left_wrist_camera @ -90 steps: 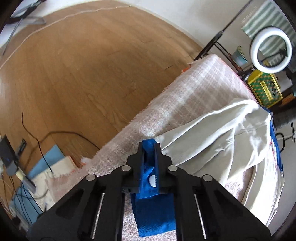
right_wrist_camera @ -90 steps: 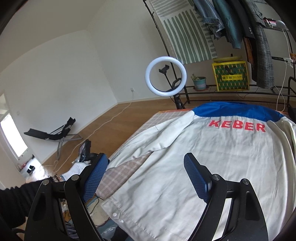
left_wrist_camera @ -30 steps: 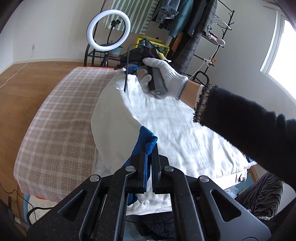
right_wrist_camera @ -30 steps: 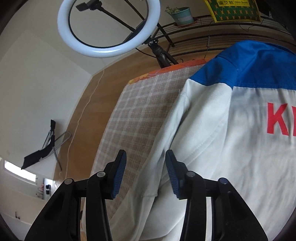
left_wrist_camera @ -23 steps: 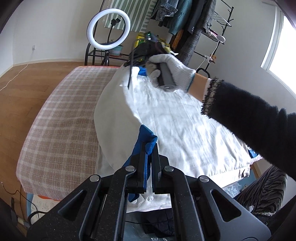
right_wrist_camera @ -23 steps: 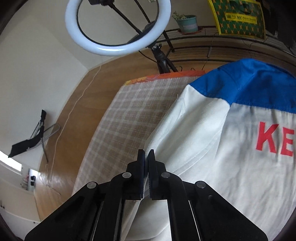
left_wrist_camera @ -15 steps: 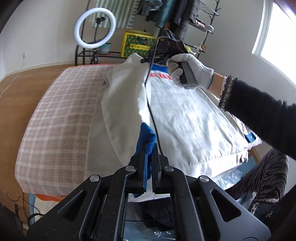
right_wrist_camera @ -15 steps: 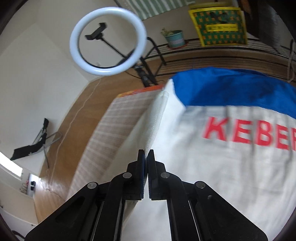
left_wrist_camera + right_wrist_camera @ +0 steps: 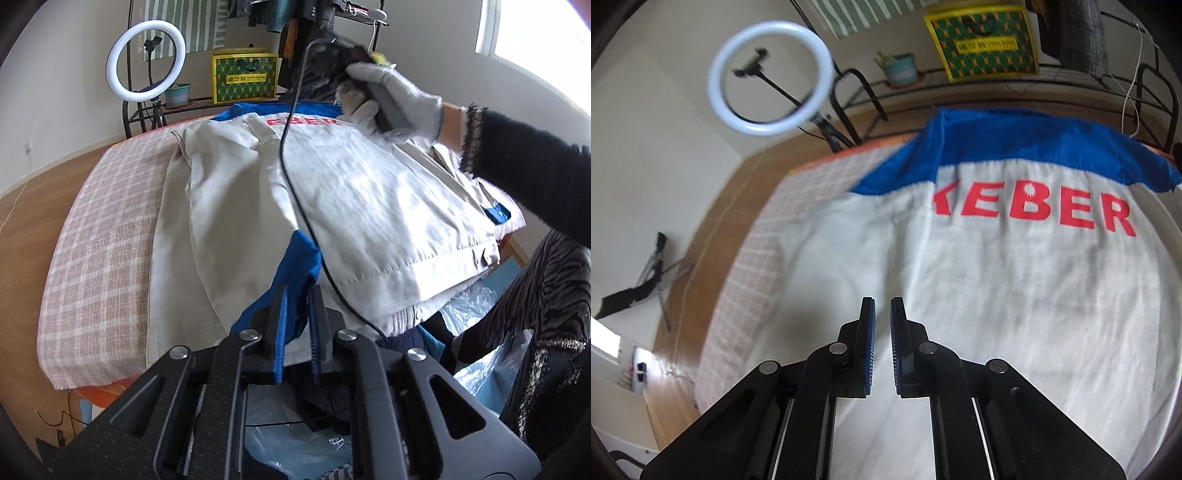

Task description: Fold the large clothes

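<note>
The jacket (image 9: 369, 206) lies back-up on the desk (image 9: 107, 243), left sleeve already folded lengthwise over it, blue cuff (image 9: 291, 280) now loose between the just-opening left gripper (image 9: 297, 306), while the right gripper (image 9: 882, 314) hovers nearly clenched, empty, near the collar, so the far sleeve's nearer the right hand.

Surface (image 9: 103, 236): covered by a pink-and-white checked cloth, orange edge showing beneath at lower left of the left wrist view. Lying directly on it: one cream jacket (image 9: 369, 192), back upward, blue yoke and red lettering toward the top of frame, hem overhanging the near edge
</note>
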`<state>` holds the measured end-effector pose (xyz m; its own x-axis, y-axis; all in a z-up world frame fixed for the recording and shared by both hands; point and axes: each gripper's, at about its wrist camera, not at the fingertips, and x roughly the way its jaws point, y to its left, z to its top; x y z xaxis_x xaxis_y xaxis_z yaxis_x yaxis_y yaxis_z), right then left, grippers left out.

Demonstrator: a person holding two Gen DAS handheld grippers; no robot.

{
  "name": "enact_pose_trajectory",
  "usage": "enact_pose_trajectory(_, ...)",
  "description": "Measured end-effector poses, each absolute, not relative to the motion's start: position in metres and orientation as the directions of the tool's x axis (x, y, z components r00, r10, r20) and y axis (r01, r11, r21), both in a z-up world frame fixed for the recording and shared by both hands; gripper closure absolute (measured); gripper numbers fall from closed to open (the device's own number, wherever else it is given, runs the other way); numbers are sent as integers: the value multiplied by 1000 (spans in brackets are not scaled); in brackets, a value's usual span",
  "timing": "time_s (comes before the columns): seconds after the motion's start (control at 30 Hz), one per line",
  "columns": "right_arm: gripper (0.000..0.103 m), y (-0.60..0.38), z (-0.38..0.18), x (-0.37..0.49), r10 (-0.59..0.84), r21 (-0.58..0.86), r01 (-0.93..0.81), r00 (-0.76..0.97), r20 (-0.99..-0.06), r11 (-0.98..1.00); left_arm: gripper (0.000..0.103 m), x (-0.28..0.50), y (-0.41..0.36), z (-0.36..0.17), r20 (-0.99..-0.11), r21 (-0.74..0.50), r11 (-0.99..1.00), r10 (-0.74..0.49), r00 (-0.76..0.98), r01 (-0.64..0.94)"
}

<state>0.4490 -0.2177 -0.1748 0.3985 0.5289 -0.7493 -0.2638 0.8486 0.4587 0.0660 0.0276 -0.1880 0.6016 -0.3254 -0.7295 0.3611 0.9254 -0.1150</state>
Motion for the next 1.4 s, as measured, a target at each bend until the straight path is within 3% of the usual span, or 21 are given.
enact_pose_trajectory(0.07, 95, -222, -153, 427, 571, 482, -307, 415, -708, 821, 61, 59, 29, -188, -728, -133, 926, -333, 599, 353)
enact_pose_trajectory(0.2, 85, -227, -110, 384, 635, 489, -409, 419, -649, 770, 60, 41, 51, -185, -692, -253, 921, -386, 610, 296)
enact_pose_trajectory(0.4, 85, -212, -68, 328, 693, 457, -548, 370, -619, 700, 60, 59, 100, -222, -714, -496, 868, -419, 561, 16)
enact_pose_trajectory(0.5, 73, -190, -65, 321, 691, 440, -570, 356, -629, 694, 60, 71, 97, -237, -748, -485, 874, -395, 534, -33)
enact_pose_trajectory(0.77, 70, -115, -99, 341, 642, 411, -559, 311, -701, 720, 60, 90, 79, -264, -781, -499, 866, -426, 457, -46)
enact_pose_trajectory(0.83, 70, -98, -107, 348, 622, 395, -558, 301, -723, 729, 73, 91, 77, -268, -785, -499, 865, -428, 448, -47)
enact_pose_trajectory(0.87, 69, -91, -112, 350, 613, 388, -559, 296, -732, 733, 91, 89, 79, -270, -788, -497, 866, -423, 448, -56)
enact_pose_trajectory(0.9, 69, -84, -115, 353, 605, 380, -560, 292, -741, 736, 97, 89, 82, -272, -788, -503, 862, -422, 449, -72)
enact_pose_trajectory(1.13, 68, -47, -131, 372, 548, 307, -585, 291, -784, 751, 103, 75, 103, -255, -721, -578, 811, -455, 522, -92)
enact_pose_trajectory(1.27, 68, -31, -144, 400, 475, 246, -564, 303, -826, 788, 103, 78, 98, -250, -733, -534, 842, -414, 540, -80)
enact_pose_trajectory(1.33, 68, -24, -151, 416, 429, 204, -547, 323, -844, 812, 99, 81, 95, -252, -757, -502, 860, -385, 528, -93)
enact_pose_trajectory(1.4, 68, -15, -162, 431, 384, 166, -530, 333, -861, 832, 79, 86, 95, -257, -756, -528, 843, -410, 509, -104)
